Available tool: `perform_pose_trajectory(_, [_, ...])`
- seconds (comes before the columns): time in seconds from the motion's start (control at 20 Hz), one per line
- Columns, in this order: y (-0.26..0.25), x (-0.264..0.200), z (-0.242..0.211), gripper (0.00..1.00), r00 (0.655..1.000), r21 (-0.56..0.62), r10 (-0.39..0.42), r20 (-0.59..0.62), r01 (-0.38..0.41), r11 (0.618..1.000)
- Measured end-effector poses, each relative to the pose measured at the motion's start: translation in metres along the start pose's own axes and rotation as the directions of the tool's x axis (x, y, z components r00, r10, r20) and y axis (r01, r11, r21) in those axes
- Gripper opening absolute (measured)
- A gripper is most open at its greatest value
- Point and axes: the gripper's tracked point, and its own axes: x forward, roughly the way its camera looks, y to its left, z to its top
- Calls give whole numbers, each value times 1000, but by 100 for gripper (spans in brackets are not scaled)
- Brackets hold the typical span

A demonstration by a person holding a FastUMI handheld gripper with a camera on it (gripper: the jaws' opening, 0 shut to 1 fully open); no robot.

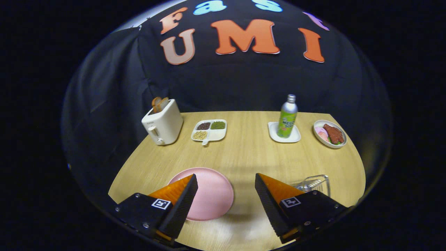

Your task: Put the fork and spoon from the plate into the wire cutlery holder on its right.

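Two fingers point(176, 205) of the gripper point(225, 177) stand wide apart in the lower part of the picture, with nothing held between them. The pink plate point(212, 195) lies low and left of centre on the wooden table point(244, 153), its left rim tucked under the left finger and its right rim reaching into the gap between the tips. What shows of its surface is plain pink. The wire cutlery holder point(315, 182) sits to the lower right, just behind the right finger, which hides most of it. I cannot tell whether the fork and spoon stand inside. The move turns on this: the plate lies left of the tongs' midline and the holder right of it, so any carry runs left to right across the gap, past the right finger.
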Motion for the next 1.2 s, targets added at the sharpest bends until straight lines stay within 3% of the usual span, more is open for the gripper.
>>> perform_pose_trajectory(0.15, [50, 25, -34, 99, 998, -14, 52, -28, -52, 999])
perform_pose_trajectory(0.45, [91, 56, -81, 99, 993, -97, 50, -110, -60, 993])
perform_pose_trajectory(0.65, [98, 70, -103, 88, 987, -144, 27, -158, -50, 988])
perform_pose_trajectory(0.75, [96, 77, -112, 74, 983, -160, 5, -183, -34, 987])
perform_pose_trajectory(0.9, [98, 84, -131, 42, 965, -158, 4, -263, -47, 986])
perform_pose_trajectory(0.95, [97, 84, -133, 35, 962, -156, -4, -274, -40, 987])
perform_pose_trajectory(1.0, [94, 86, -129, 19, 964, -156, -9, -267, -34, 987])
perform_pose_trajectory(1.05, [92, 82, -130, 10, 960, -141, -9, -279, -31, 990])
perform_pose_trajectory(1.2, [80, 70, -119, 5, 958, -82, -6, -285, -18, 997])
